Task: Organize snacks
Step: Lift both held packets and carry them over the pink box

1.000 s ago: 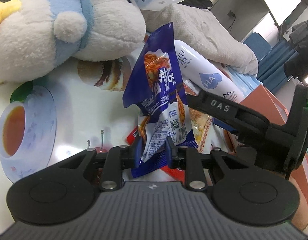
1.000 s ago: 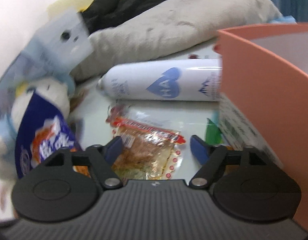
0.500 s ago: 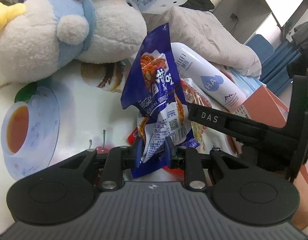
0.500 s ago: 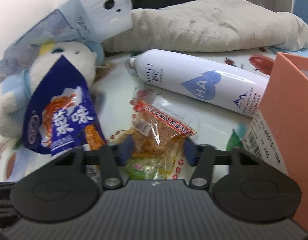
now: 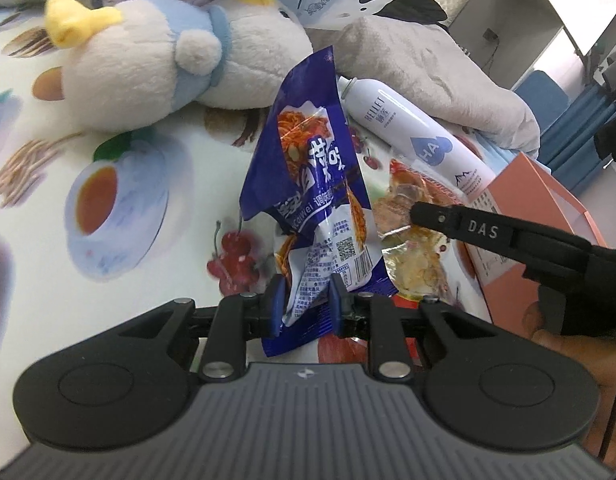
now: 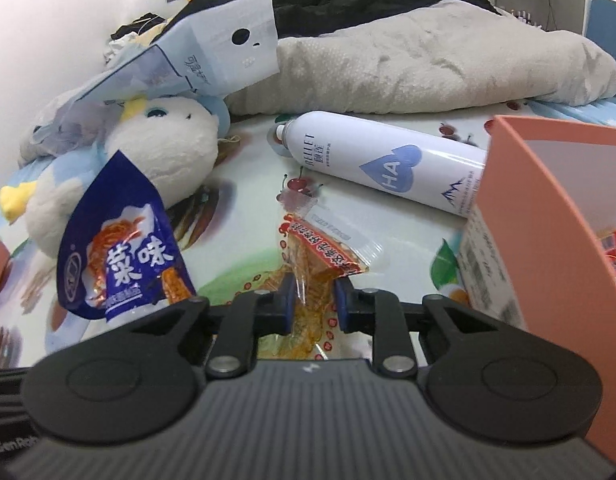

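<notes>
Holding the blue snack packet by its lower edge, my left gripper is clamped on thin crinkled film, and the packet stands up tall above the cloth. That tall flap is my first worry: it is top-heavy and could fold over or slide out of the pads if I swing it quickly. My right gripper has closed in on the clear packet of orange snack, which lies on the printed cloth; the pads sit at its sides, though I cannot tell how firmly they bite. Glossy wrap may slip, or I may pinch only a loose corner. The white spray can lies just behind, touching the orange box on my right, so a careless lift could nudge it rolling. My two grippers are near each other and could collide. The plush toy sits further back.
</notes>
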A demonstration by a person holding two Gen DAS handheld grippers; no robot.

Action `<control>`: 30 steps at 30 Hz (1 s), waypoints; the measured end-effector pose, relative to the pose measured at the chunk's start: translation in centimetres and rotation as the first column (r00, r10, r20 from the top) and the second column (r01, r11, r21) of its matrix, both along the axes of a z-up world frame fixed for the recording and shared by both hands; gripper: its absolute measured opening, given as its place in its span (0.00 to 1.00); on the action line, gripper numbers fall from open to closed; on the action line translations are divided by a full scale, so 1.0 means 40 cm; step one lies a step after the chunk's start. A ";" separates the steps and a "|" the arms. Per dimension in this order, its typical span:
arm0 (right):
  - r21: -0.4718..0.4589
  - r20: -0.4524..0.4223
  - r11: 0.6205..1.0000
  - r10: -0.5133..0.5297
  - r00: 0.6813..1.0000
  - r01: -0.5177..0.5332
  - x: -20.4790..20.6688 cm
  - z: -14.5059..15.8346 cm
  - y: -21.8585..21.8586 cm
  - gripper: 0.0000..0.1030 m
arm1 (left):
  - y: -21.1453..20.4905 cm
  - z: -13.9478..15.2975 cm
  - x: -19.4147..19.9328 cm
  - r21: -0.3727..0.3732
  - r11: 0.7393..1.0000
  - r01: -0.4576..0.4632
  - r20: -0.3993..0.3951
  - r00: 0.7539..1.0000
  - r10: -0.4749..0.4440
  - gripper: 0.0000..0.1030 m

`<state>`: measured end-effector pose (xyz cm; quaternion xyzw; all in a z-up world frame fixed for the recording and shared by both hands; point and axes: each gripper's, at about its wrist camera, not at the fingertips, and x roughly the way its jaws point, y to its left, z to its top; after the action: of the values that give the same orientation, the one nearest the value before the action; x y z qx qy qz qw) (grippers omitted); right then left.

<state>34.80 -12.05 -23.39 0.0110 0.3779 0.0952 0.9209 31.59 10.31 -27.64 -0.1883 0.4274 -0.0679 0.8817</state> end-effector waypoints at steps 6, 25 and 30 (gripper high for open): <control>-0.011 -0.015 1.000 0.029 0.999 -0.029 -0.068 0.031 -0.015 0.22 | -0.013 0.046 -0.057 0.059 0.998 -0.025 -0.001 1.000 0.025 0.25; -0.038 -0.028 0.994 0.105 0.994 -0.106 -0.331 0.152 -0.088 0.22 | -0.094 0.198 -0.261 0.102 0.992 -0.071 0.018 0.997 0.069 0.25; -0.041 0.002 0.994 0.099 0.995 -0.099 -0.347 0.201 -0.109 0.22 | -0.110 0.237 -0.281 0.102 0.992 -0.069 0.034 0.997 0.066 0.25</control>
<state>20.92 -16.41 -15.36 -0.0266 0.3779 0.1331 0.9158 20.37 5.89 -18.14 -0.1557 0.4102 -0.0187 0.8984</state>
